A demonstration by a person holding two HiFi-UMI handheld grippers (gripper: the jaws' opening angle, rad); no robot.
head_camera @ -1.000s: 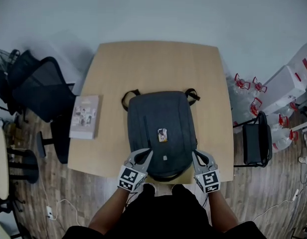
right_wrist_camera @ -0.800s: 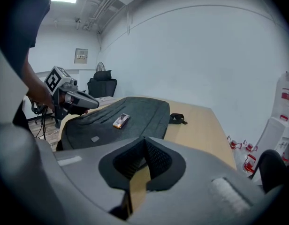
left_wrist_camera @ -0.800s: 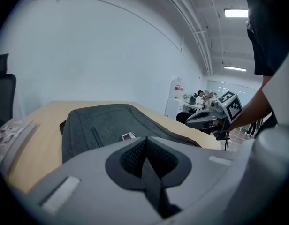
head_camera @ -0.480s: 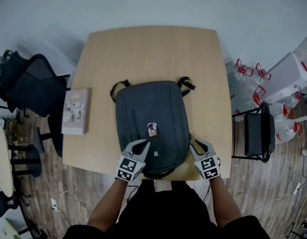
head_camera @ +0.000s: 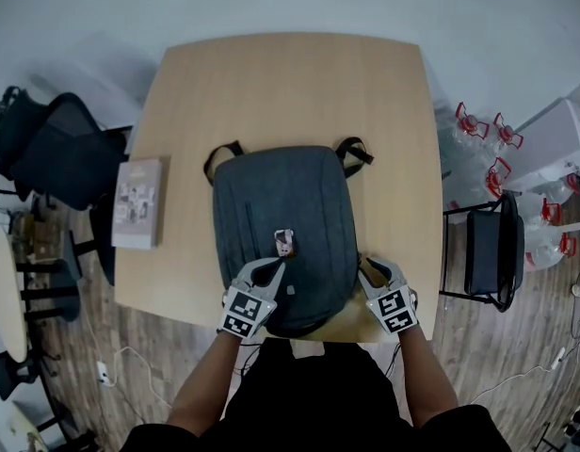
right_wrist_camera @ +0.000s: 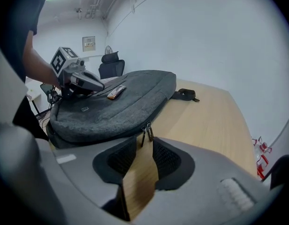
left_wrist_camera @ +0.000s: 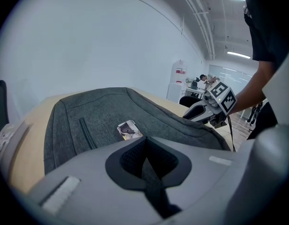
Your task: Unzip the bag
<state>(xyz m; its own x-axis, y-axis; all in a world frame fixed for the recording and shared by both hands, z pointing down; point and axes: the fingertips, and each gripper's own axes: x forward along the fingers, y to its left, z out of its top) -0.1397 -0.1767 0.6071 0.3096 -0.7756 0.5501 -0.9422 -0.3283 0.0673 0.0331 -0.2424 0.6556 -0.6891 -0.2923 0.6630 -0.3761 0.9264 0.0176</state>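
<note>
Right gripper view, hand-held gripper (right_wrist_camera: 144, 143) opened, zipper (right_wrist_camera: 145, 132) between

One bag (head_camera: 281, 215), one book (head_camera: 137, 202), one table (head_camera: 290, 92).

**Right jaws open; both grippers drop closer to the bag**

The right gripper (right_wrist_camera: 144, 146) has just been opening its jaws. A second ago they were together; now they stand wide apart, with only bare table (head_camera: 394, 139) showing between them. The bag's zip pulls (right_wrist_camera: 147, 134) hang just past the tips, ungripped. This gripper has also come lower beside the near right edge of the bag (head_camera: 281, 205).

The left gripper (head_camera: 273, 271) has sunk too and slid farther onto the bag's near left part. Its tip is now closer to the small card (head_camera: 284, 243) lying on the bag.
</note>
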